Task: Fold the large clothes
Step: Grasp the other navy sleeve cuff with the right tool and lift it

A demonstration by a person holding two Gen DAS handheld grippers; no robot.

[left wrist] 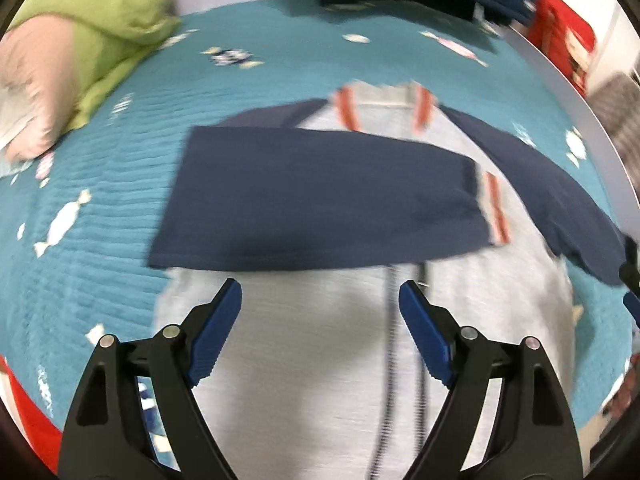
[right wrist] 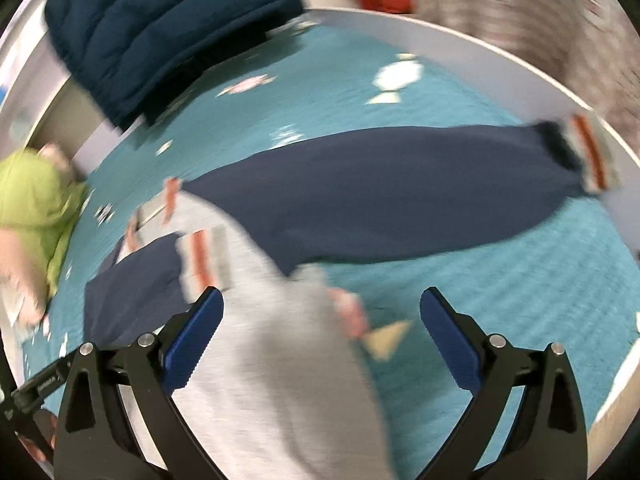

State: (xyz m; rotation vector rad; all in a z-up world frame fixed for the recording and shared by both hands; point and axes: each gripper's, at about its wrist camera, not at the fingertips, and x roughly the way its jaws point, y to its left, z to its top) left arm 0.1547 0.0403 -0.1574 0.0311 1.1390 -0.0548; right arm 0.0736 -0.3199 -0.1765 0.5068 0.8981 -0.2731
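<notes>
both grippers (left wrist: 320,296) (right wrist: 322,304) agape above grey jacket (left wrist: 304,344), one navy sleeve (left wrist: 320,200) folded across.

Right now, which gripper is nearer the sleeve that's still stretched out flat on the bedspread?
Right. The right gripper hangs open just below the outstretched sleeve. The left gripper is open over the grey body, below the folded sleeve, with the outstretched one off to its right.

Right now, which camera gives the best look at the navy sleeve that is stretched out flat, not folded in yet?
The right wrist view: the outstretched navy sleeve shows whole, from shoulder to striped cuff, lying on the teal quilted bedspread. The left wrist view catches it only partly, running off the right edge.
</notes>
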